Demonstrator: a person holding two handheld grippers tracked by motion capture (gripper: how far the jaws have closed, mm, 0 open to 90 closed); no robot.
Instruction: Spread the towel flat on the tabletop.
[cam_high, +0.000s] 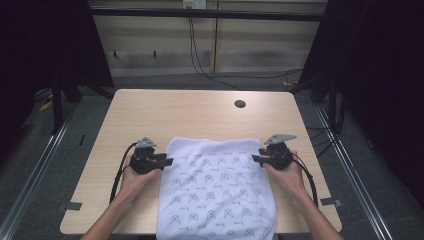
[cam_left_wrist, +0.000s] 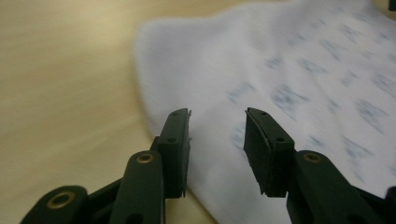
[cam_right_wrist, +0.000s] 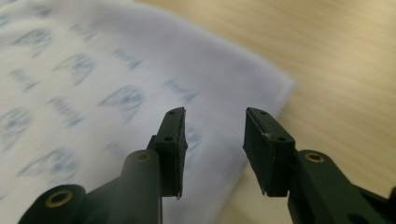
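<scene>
A: White cloth (cam_high: 215, 187) with a pale blue repeated print, spread flat on the desk (cam_high: 150, 115). Sits toward the near edge, about midway between the left and right edges; its near end reaches the desk's near edge and looks to hang over it a little.

B: Far end?

A: Far edge of the cloth lies roughly across the middle of the desk, corners rounded. Far half of the desk is bare wood apart from a small dark round hole (cam_high: 240, 104) near the far right corner.

B: Left gripper?

A: Left gripper (cam_high: 166, 161) is at the cloth's far left corner, held in the person's left hand (cam_high: 134, 181), pointing inward toward the cloth. In the left gripper view the left gripper (cam_left_wrist: 218, 116) has its jaws apart, a clear gap between the pads, nothing pinched. Cloth edge runs under and just beyond the tips; can't tell if the tips touch the fabric, picture is blurred.

B: Right one?

A: Mirror of that. Right gripper (cam_high: 256, 159) at the far right corner of the cloth, in the right hand (cam_high: 290, 176), pointing inward. In the right gripper view the right gripper (cam_right_wrist: 215, 115) also has parted jaws, nothing between the pads, the cloth's edge below them and bare wood to the right.

B: Anything held?

A: No. Both sets of jaws stand apart, cloth lies loose on the desk.
</scene>
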